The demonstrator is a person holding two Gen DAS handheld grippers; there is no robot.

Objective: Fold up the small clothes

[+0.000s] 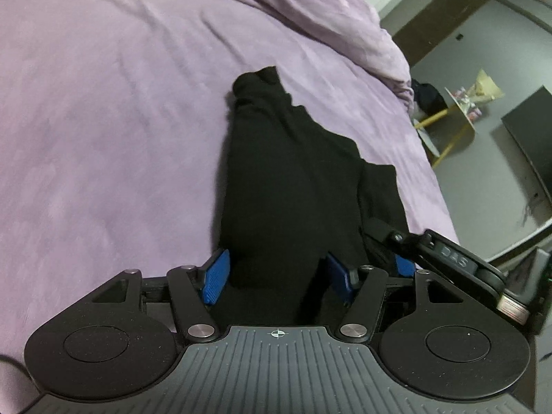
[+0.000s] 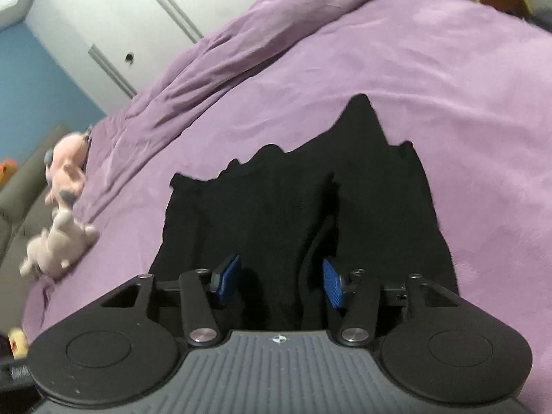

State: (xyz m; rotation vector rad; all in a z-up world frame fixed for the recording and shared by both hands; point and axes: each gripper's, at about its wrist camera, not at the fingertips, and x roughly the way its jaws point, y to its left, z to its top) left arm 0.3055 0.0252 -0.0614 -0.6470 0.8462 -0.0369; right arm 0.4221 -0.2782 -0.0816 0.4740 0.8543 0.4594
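Black garment (image 1: 286, 179) lies between both spread-apart tongs, left (image 1: 277, 277) and right (image 2: 281, 281).

Left gripper (image 1: 277, 276): matte black frame; two round black discs at the near corners; grey ribbed centre plate with a small white crosshair mark. Two black link arms, silver pivot screws at their ends. Blue ribbed pads (image 1: 216, 277) on the fingers.

Right gripper (image 2: 281, 281): same build, with black discs, grey ribbed plate, crosshair mark, silver screws and blue textured pads (image 2: 334, 284). In the left view its black housing carries raised lettering, "DAS".
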